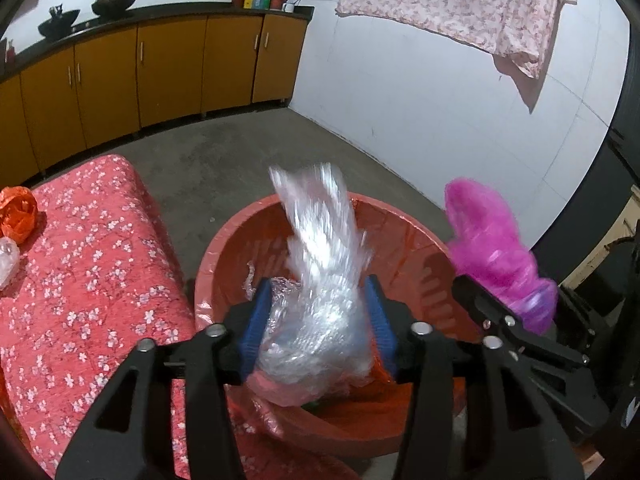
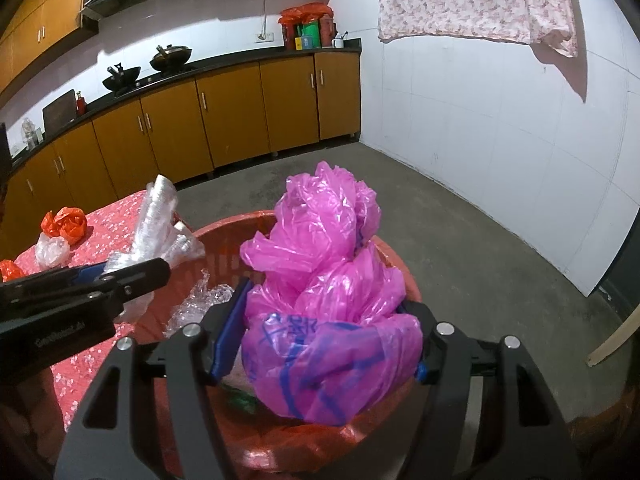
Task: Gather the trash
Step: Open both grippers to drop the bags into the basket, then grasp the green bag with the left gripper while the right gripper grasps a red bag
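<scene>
A clear plastic bag [image 1: 320, 280] streaks with blur between the blue pads of my left gripper [image 1: 318, 312], whose jaws stand apart and look loose around it. It hangs over the red basket [image 1: 240, 232], which is lined with a red bag and holds some clear wrap. My right gripper [image 2: 325, 296] is shut on a crumpled pink plastic bag [image 2: 320, 248] over the same basket [image 2: 224, 232]. The left wrist view shows the pink bag [image 1: 492, 240] just right of the basket. The left gripper [image 2: 132, 272] and its clear bag [image 2: 160, 216] appear at the left of the right wrist view.
A table with a red floral cloth [image 1: 100, 260] stands left of the basket, with an orange bag [image 1: 18, 216] and a clear crumple [image 1: 8, 256] on it. Yellow cabinets [image 1: 172, 68] line the far wall. A floral sheet [image 1: 460, 4] hangs on the right. Bare concrete floor [image 1: 248, 152] lies beyond.
</scene>
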`<act>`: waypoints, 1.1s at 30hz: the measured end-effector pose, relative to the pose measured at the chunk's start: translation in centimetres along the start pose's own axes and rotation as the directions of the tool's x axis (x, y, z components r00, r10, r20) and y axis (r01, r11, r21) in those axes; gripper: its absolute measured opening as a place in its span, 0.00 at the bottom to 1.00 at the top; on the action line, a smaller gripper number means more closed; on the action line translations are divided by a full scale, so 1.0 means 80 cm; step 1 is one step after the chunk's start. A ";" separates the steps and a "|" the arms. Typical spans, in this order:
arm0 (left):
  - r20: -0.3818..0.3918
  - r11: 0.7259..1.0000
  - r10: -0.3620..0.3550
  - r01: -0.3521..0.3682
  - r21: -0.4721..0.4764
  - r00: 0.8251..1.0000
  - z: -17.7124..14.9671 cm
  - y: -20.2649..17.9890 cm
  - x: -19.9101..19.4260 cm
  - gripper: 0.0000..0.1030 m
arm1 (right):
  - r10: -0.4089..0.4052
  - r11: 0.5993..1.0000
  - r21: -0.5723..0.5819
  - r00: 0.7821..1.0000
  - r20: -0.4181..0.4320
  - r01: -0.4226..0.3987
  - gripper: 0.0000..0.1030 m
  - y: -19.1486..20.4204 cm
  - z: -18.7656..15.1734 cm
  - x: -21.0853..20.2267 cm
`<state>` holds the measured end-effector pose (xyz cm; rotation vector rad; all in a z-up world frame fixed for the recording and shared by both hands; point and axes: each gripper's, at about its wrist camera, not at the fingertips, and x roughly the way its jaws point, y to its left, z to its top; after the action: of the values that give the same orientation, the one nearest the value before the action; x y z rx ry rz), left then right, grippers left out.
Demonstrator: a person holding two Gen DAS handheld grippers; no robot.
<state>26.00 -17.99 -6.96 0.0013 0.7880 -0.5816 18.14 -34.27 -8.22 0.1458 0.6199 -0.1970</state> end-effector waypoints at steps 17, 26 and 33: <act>0.056 0.986 0.164 -0.161 -0.052 0.985 -0.019 0.050 -0.044 0.95 | -0.155 0.987 0.049 0.986 0.067 0.152 0.96 -0.012 -0.002 -0.015; 0.107 0.961 0.274 -0.268 -0.067 0.956 -0.045 0.090 -0.114 0.98 | -0.094 0.992 -0.082 0.993 0.069 0.100 0.96 0.055 -0.004 -0.025; 0.153 0.917 0.392 -0.373 -0.140 0.907 -0.086 0.151 -0.193 0.98 | 0.062 0.989 -0.139 0.996 0.063 -0.053 0.96 0.136 0.002 -0.041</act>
<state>18.80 1.29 -4.12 0.0045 0.6209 -0.1604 18.06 -23.29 -5.30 0.0241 0.5593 -0.1029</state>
